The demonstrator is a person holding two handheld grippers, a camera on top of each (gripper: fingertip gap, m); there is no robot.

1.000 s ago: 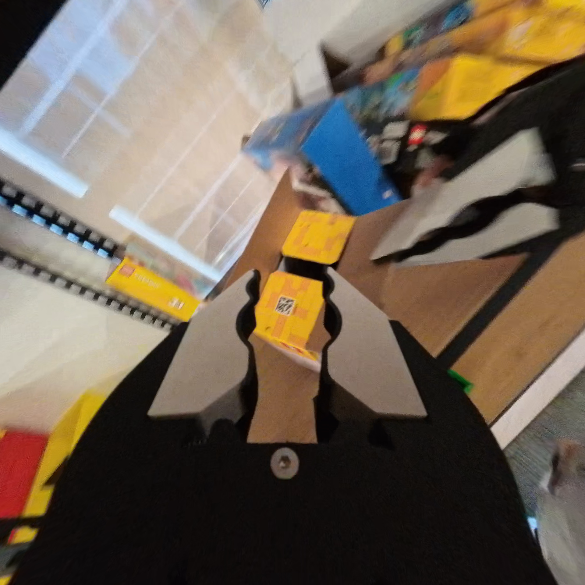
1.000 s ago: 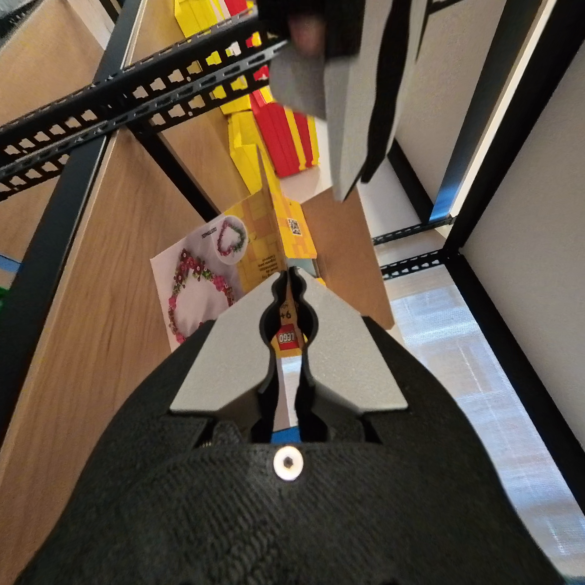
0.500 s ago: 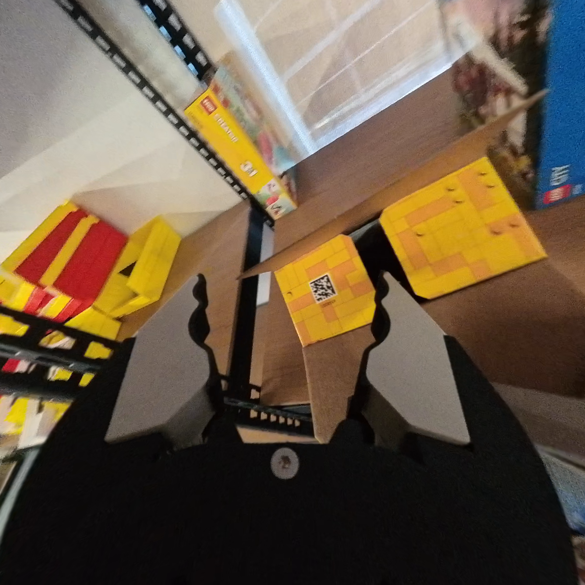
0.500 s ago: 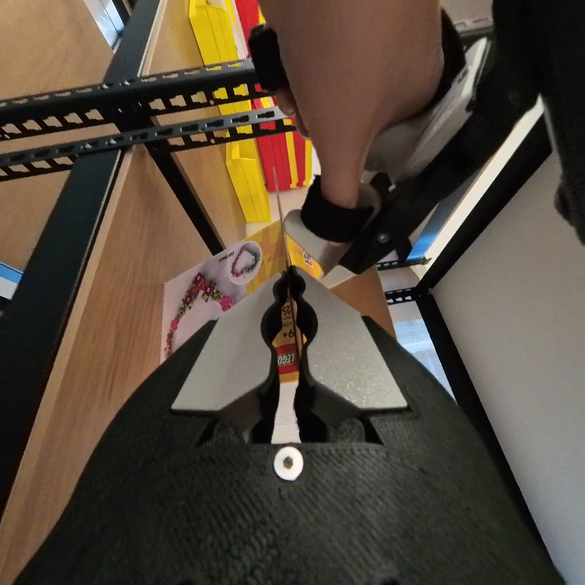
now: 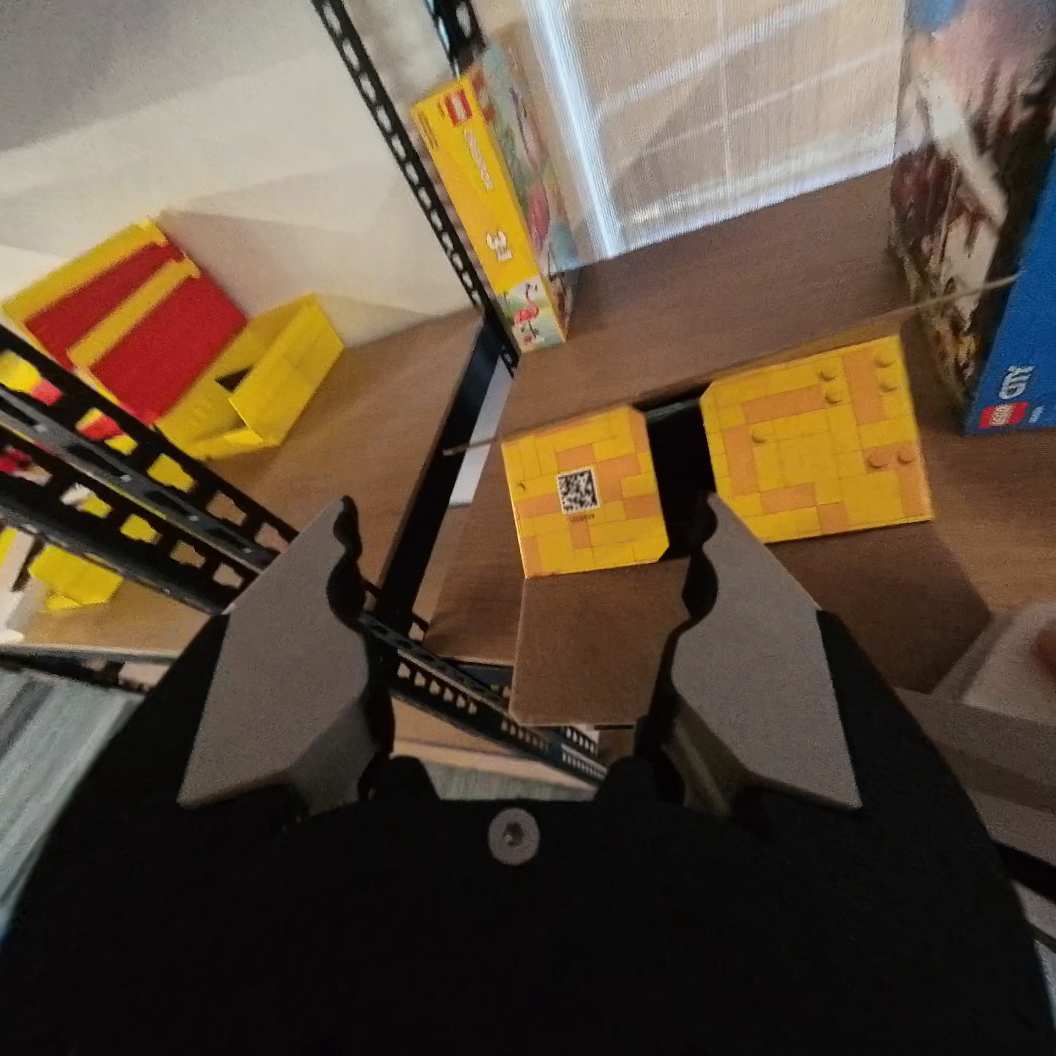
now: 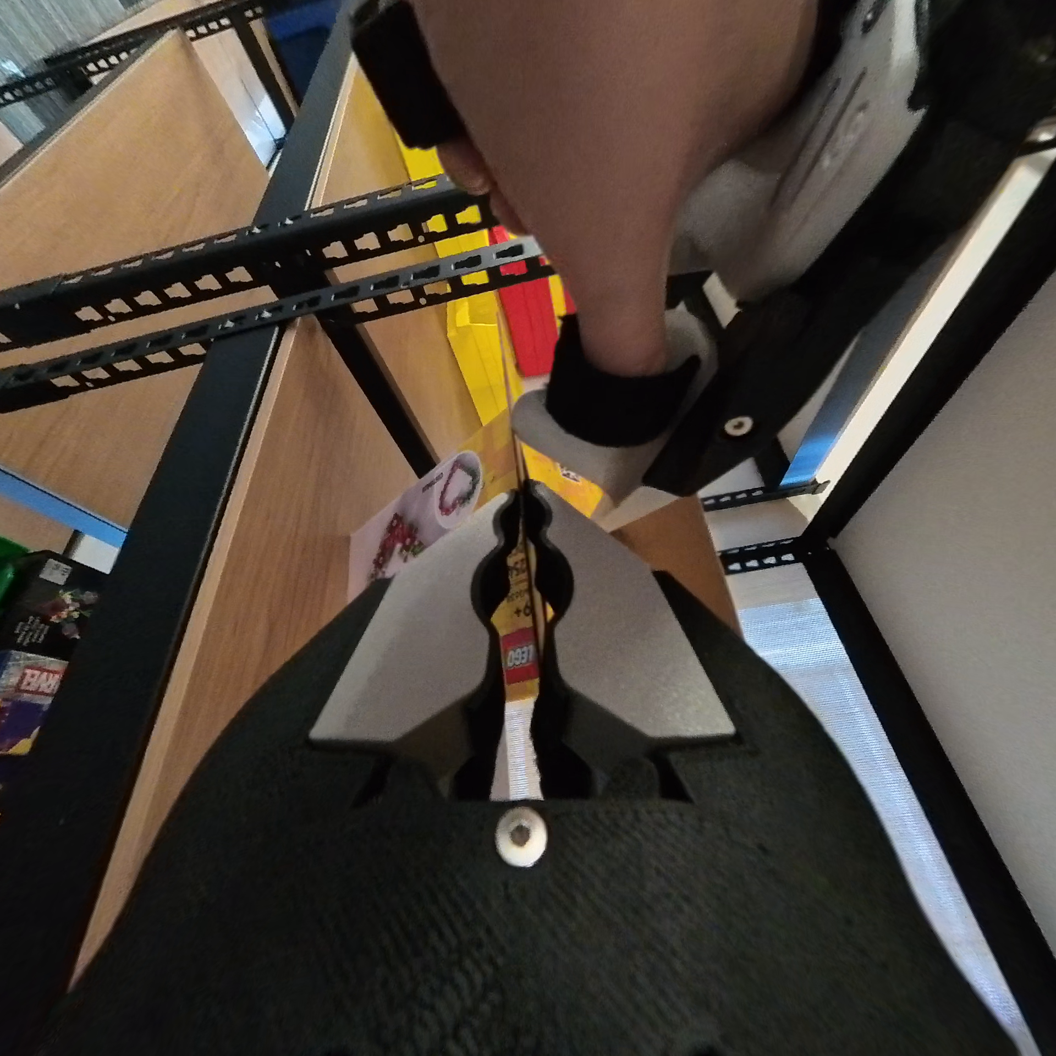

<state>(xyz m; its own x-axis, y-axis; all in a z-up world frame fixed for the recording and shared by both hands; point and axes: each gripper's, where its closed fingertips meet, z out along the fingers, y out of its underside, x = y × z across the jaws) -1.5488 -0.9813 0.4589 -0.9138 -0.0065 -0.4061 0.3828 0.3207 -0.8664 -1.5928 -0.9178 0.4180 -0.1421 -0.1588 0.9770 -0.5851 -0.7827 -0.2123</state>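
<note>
The left gripper [image 5: 523, 508] is held with its jaws wide open and nothing between them. Just past its tips a yellow flap [image 5: 586, 494] with a small black-and-white square code is seen, and beside it, across a dark gap, a second yellow flap [image 5: 811, 440] with round bumps drawn on it. Both flaps belong to an opened box lying on a brown wooden shelf [image 5: 686, 297]. A tall yellow box [image 5: 486, 206] is stood upright farther back, next to a black metal post [image 5: 411, 166] full of holes. A blue box [image 5: 1023, 320] is stood at the right edge. Red and yellow boxes [image 5: 131, 320] are piled on the left. The right gripper [image 6: 524, 491] is closed tight on a thin cardboard flap [image 6: 517, 646] of the yellow box, seen edge-on between the jaws. Above it, a hand [image 6: 600, 171] holding the other gripper is seen.
</note>
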